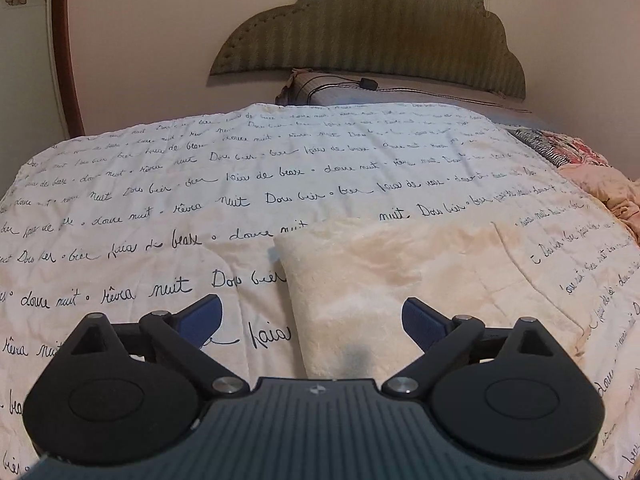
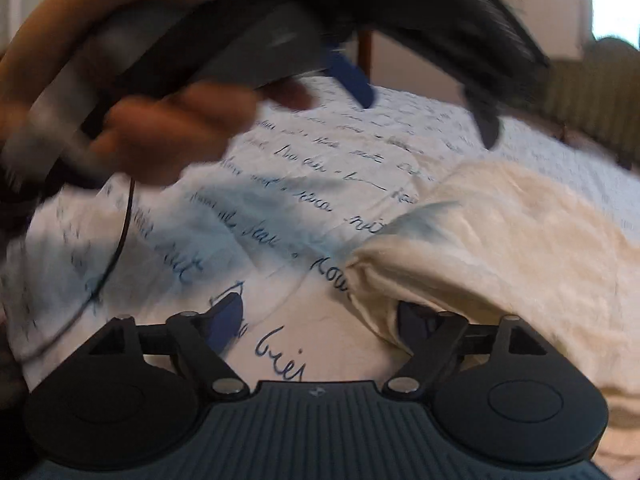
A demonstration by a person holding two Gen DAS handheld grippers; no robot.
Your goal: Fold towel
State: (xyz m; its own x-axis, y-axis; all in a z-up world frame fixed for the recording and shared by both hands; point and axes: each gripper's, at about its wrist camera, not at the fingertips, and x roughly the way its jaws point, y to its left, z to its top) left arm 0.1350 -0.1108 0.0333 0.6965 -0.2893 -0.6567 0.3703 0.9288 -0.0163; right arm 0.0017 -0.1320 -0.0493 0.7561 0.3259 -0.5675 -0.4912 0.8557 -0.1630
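Note:
A cream towel (image 1: 400, 280) lies folded on the white bedspread with black script (image 1: 160, 200). In the left wrist view my left gripper (image 1: 314, 320) hovers open above the towel's near left edge, and its blue pads (image 1: 204, 320) press on nothing. The right wrist view is blurred. There my right gripper (image 2: 320, 322) stands open low over the bedspread (image 2: 280, 184). A bunched corner of the towel (image 2: 500, 240) lies against its right finger, with no grip on it. Above it a person's hand (image 2: 140, 128) holds the left gripper (image 2: 424, 108), fingers spread.
A padded green headboard (image 1: 372, 32) and a grey pillow (image 1: 360, 88) with a black cable on it stand at the far end. A pink floral quilt (image 1: 592, 176) is heaped at the right. A thin black cable (image 2: 124, 220) hangs from the hand.

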